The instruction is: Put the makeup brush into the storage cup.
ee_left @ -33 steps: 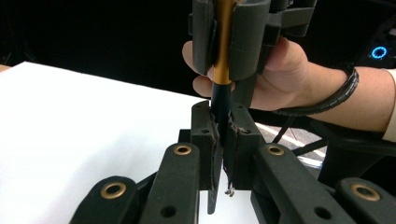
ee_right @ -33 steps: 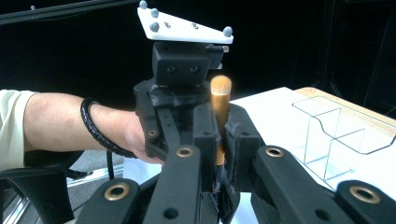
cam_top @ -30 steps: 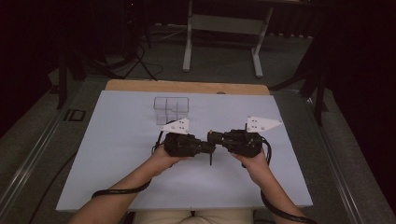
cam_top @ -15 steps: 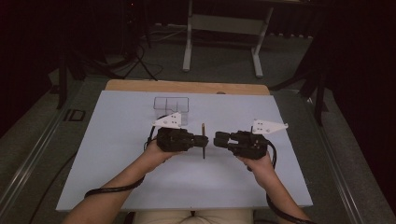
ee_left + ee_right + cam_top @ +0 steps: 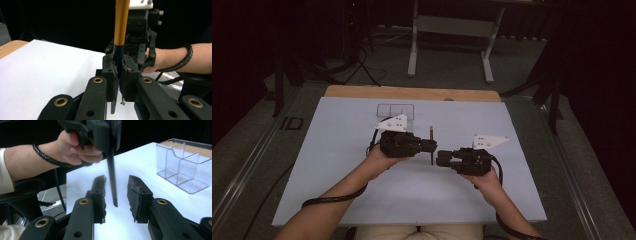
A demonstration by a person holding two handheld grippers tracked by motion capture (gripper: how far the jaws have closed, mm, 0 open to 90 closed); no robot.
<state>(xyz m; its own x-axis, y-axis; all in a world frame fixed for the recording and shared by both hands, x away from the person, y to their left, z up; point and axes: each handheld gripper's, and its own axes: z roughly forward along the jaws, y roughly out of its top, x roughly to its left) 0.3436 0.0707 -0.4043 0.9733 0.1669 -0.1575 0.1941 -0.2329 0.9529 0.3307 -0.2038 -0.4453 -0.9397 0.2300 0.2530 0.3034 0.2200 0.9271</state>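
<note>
- The pen stands upright between the two hand-held grippers, above the middle of the white desk; its upper part is orange-yellow and its lower part dark, seen close in the left gripper view.
- The left hand-held gripper is clamped on the pen: in the left gripper view its two black jaws are pressed tight against the dark barrel, with the dark lower end of the pen hanging out below them.
- In the right gripper view that dark lower end hangs down between the jaws of the right hand-held gripper, touching neither pad.
- The right hand-held gripper has just been opening its jaws; they now stand apart with clear gaps on both sides of the pen, so it grips nothing.
- In the high view the two hand-held grippers face each other nose to nose, the right one set slightly nearer the person, each with a grey three-cornered plate on top.
- The person's left hand wraps the body of the left hand-held gripper, a black coiled cable around the wrist.
- A clear plastic organizer with compartments stands at the far side of the desk, well apart from the pen; the right gripper view shows it to the right.
- Beyond the white surface a wooden edge of the desk shows.
</note>
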